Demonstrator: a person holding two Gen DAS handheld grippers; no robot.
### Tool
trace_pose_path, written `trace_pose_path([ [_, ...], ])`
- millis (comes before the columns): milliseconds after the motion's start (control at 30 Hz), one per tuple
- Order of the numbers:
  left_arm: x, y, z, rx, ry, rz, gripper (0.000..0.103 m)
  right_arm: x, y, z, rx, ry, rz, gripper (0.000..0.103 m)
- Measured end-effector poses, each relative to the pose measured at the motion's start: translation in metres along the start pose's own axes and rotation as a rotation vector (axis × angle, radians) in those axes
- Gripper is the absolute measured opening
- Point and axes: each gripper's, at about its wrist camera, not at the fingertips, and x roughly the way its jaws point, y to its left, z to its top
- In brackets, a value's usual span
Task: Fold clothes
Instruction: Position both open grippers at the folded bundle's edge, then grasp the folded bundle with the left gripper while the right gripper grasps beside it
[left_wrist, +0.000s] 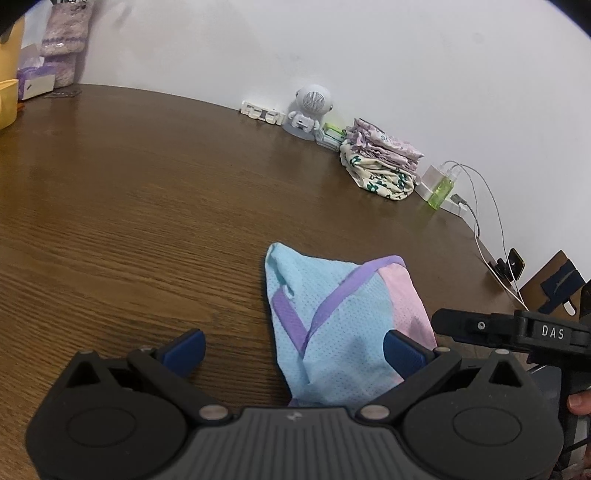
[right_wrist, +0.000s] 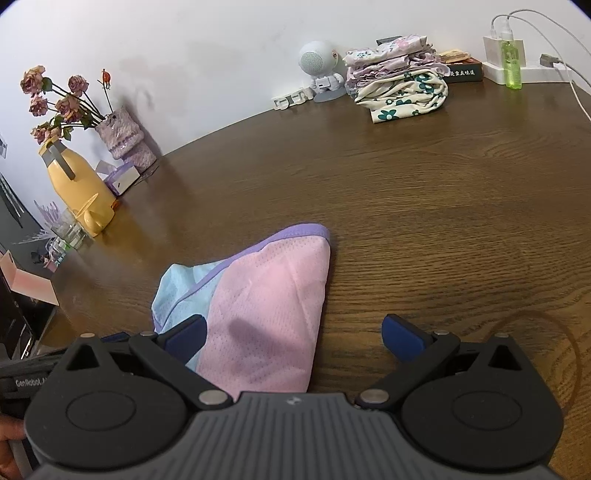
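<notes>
- Left gripper (left_wrist: 293, 350): released, blue ribbed pads spread wide, right pad (left_wrist: 404, 352) over the garment, left pad above bare wood.
- Right gripper (right_wrist: 293, 339): likewise released, left pad (right_wrist: 186, 338) over cloth, right pad over bare wood.
- Mesh garment (left_wrist: 332, 332) (right_wrist: 266, 314): perforated fabric, pale blue and pink panels, purple trim, folded to a rough triangle, flat on the wood-grain table (right_wrist: 443, 221) just ahead of both sets of fingers.
- Far ahead by the wall: stack of folded floral clothes (right_wrist: 402, 86), round-headed white robot figurine (right_wrist: 319, 68), green translucent bottle (right_wrist: 511, 62).
- Far left of right gripper: yellow jug (right_wrist: 79, 184), dried roses (right_wrist: 55, 99).
</notes>
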Motion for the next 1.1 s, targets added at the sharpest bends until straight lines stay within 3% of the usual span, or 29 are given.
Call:
trace_pose_path([
  [700, 0.017, -0.007, 0.008, 0.007, 0.036, -0.026, 0.1, 0.01, -0.01, 0.003, -0.001, -0.013, 0.038, 0.1],
  [733, 0.019, -0.008, 0.008, 0.015, 0.037, -0.029, 0.097, 0.01, -0.01, 0.003, 0.0, -0.018, 0.039, 0.098],
  [833, 0.023, -0.009, 0.012, 0.019, 0.044, -0.047, 0.077, 0.011, -0.01, 0.002, 0.008, -0.019, 0.065, 0.083],
  [967, 0.03, -0.006, 0.018, 0.01, 0.084, -0.072, 0.037, 0.01, -0.011, 0.001, 0.041, -0.022, 0.083, 0.077],
  [1100, 0.036, -0.007, 0.024, 0.015, 0.12, -0.087, 0.035, 0.012, -0.012, -0.002, 0.085, -0.01, 0.117, 0.053],
])
